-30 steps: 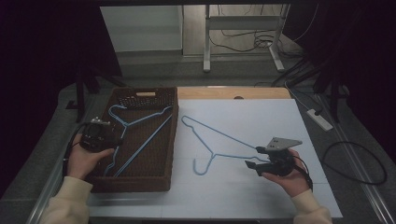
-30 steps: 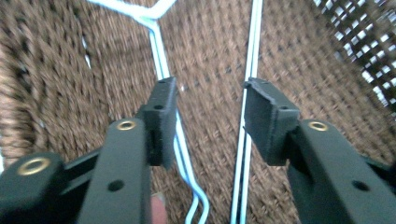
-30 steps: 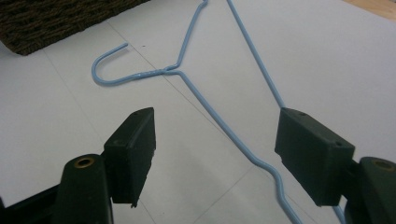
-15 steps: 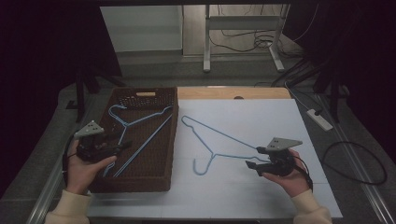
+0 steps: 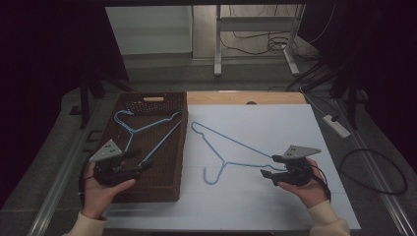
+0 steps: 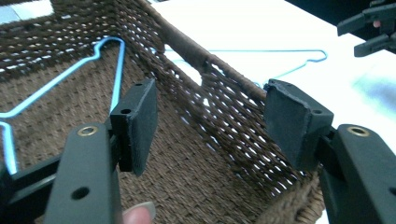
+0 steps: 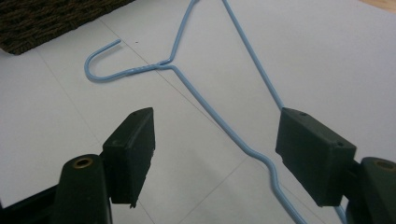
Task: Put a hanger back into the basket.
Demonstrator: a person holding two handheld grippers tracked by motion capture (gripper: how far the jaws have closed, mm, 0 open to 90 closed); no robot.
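A light-blue wire hanger [image 5: 147, 129] lies in the brown wicker basket [image 5: 162, 189] at the table's left. A second blue hanger [image 5: 231, 147] lies on the white table top [image 5: 275, 123]. My left gripper [image 5: 140, 161] hovers over the basket's near part; its jaws have just been opening and stand open, nothing between them. In the left gripper view the left gripper [image 6: 210, 126] faces the basket wall [image 6: 224, 98], with the hanger [image 6: 116, 65] behind its left jaw. My right gripper [image 5: 269, 166] is open at the second hanger's right end. In the right gripper view the wire [image 7: 210, 107] runs between the right gripper's [image 7: 215, 149] spread jaws, untouched.
A bare wooden strip [image 5: 246, 97] borders the table's far edge. A white power strip [image 5: 337, 125] and loops of cable [image 5: 378, 172] lie off the table's right side. A corner of the basket [image 7: 46, 18] lies to the left of the second hanger's hook [image 7: 100, 70].
My left gripper has drawn back toward the near end of the basket, away from the hanger there, with its jaws wider apart. The right hand has stayed put.
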